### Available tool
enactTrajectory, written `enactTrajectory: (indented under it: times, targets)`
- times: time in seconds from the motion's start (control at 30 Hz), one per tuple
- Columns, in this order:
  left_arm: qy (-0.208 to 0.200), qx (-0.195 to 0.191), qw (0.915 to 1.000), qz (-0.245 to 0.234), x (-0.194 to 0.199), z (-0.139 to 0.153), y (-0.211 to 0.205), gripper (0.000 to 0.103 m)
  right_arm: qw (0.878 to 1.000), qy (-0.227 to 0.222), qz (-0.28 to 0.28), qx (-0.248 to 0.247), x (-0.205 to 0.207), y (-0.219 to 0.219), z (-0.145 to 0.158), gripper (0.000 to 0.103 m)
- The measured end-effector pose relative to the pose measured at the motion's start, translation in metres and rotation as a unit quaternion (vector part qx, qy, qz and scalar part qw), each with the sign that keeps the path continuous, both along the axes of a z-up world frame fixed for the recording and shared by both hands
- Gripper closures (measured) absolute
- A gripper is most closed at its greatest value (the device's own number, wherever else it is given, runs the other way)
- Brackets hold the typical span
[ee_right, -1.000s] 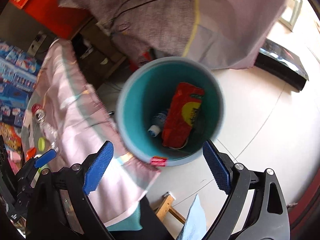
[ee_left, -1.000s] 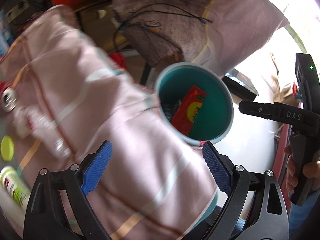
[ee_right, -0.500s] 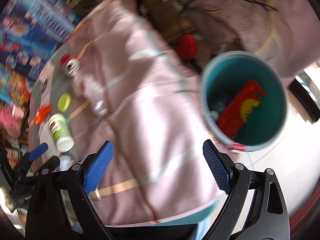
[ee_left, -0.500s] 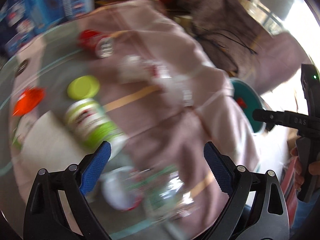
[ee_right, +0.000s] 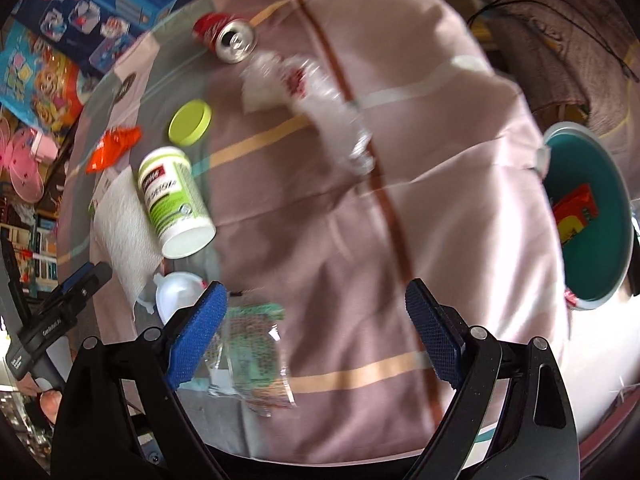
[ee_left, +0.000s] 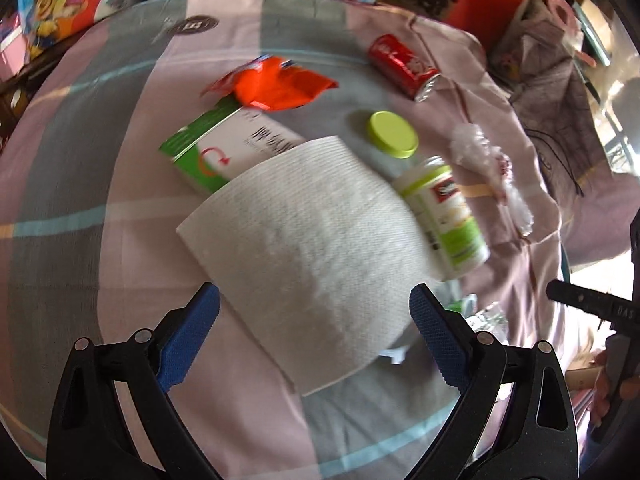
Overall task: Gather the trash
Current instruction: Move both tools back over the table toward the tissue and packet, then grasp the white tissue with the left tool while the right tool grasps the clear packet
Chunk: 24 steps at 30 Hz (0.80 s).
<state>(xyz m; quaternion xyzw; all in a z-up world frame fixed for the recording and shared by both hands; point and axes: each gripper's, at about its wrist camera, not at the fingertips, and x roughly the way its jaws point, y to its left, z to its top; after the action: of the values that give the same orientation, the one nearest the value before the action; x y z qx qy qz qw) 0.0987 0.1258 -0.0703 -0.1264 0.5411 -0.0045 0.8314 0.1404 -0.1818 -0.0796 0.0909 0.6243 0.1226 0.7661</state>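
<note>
Hovering over a round table draped in a pink striped cloth [ee_left: 100,184], the left gripper [ee_left: 314,336] has its blue ribbed pads spread wide, nothing between them. Right ahead of it lies a sheet of white paper towel [ee_left: 316,248], waffle-textured and curling at one edge, partly covering a flat green and white carton [ee_left: 216,148]. Beyond that, a crumpled orange wrapper [ee_left: 276,88], shiny and creased. A red soda can [ee_left: 402,66] lies on its side near the far edge. A round lime-green lid [ee_left: 393,134] sits flat, just beside an open white plastic jar [ee_left: 450,216] with a green label, tipped over and touching the towel's edge.

The right gripper [ee_right: 316,338] is spread open too, empty. Under its left pad there's a clear crinkled bag [ee_right: 252,356] with a green print, blurred, perhaps a snack packet. A squashed clear plastic bottle [ee_right: 320,100] lies further off. Off the table's edge to the right stands the teal bin [ee_right: 600,264], round and smooth-walled, with a red packet [ee_right: 574,212] inside.
</note>
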Motion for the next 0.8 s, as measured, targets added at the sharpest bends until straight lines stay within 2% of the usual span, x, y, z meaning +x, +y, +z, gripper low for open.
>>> enactTrajectory:
  times: [0.33,0.5,0.57,0.63,0.7,0.8]
  targets:
    - [0.014,-0.019,0.9997,-0.009,0.009,-0.024,-0.001,0.007,0.999,0.027,0.024,-0.016,-0.013,0.026,-0.016,0.016]
    - [-0.002,-0.024,0.9996,-0.015,0.007,-0.025,-0.005,0.008,0.999,0.032,0.038,-0.018,-0.022,0.035,-0.020,0.016]
    - [-0.011,-0.023,0.9995,-0.017,0.005,-0.023,-0.006,0.013,0.998,0.034,0.044,-0.019,-0.025,0.039,-0.022,0.016]
    - [-0.011,-0.024,0.9995,-0.020,0.004,-0.022,-0.006,0.026,0.998,0.035,0.049,-0.020,-0.027,0.045,-0.025,0.016]
    - [-0.013,-0.026,0.9993,-0.021,0.000,-0.020,-0.004,0.029,0.997,0.040,0.061,-0.022,-0.032,0.052,-0.028,0.016]
    - [-0.015,-0.022,0.9993,-0.025,-0.005,-0.019,-0.003,0.042,0.996,0.044,0.076,-0.026,-0.038,0.061,-0.033,0.016]
